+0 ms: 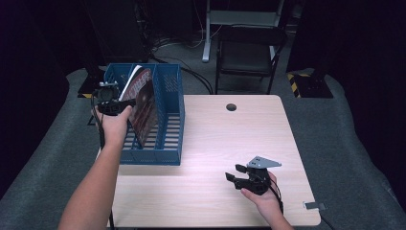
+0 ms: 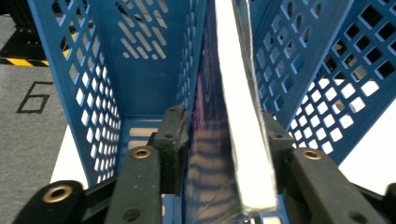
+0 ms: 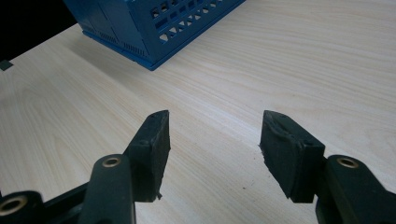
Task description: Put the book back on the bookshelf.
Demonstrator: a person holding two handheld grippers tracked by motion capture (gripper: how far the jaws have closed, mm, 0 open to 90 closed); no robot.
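Observation:
A blue perforated file rack [image 1: 170, 96] stands on the left part of the light wooden table [image 1: 215, 139]. A book with a dark red cover [image 1: 143, 103] leans upright in one of its slots. My left gripper [image 1: 115, 106] reaches into the rack from the left. In the left gripper view the book's white page edge [image 2: 243, 140] runs between the jaws of that gripper [image 2: 226, 123], which stand apart on either side of it without pinching it. My right gripper [image 1: 234, 173] hovers low over the table's front right, open and empty [image 3: 215, 140], pointing towards the rack [image 3: 154, 28].
A round cable hole [image 1: 231, 107] sits near the table's far edge. A dark chair [image 1: 249, 52] stands behind the table. A small grey tab [image 1: 313, 206] lies at the front right corner. Bare wood [image 3: 280, 60] stretches between the rack and my right gripper.

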